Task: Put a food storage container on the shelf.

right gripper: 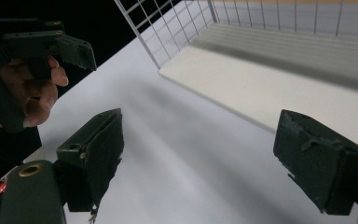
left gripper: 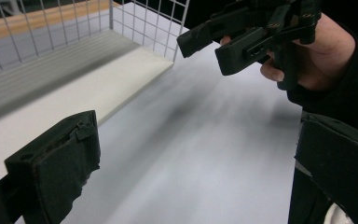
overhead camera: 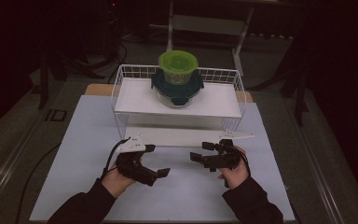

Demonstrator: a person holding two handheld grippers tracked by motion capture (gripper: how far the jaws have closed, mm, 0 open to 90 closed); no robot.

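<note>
While both jaws are standing open and empty, the left gripper (overhead camera: pixel 154 163) and right gripper (overhead camera: pixel 204 152) are hovering over the table (overhead camera: pixel 88 140), near the wire rack (overhead camera: pixel 121 84). On the rack's shelf, a green-lidded container (overhead camera: pixel 178 63) is sitting stacked on a dark-lidded container (overhead camera: pixel 177 91); a careless reach is likely risking toppling the stack.

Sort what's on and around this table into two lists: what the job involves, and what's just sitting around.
Part of the job:
- left tongs, open, holding nothing
- right tongs, open, holding nothing
- green-lidded container, stacked on top
- dark-lidded container, underneath it
- white wire rack that holds both

Just lying about:
- white table sheet
- metal frame behind the table
</note>
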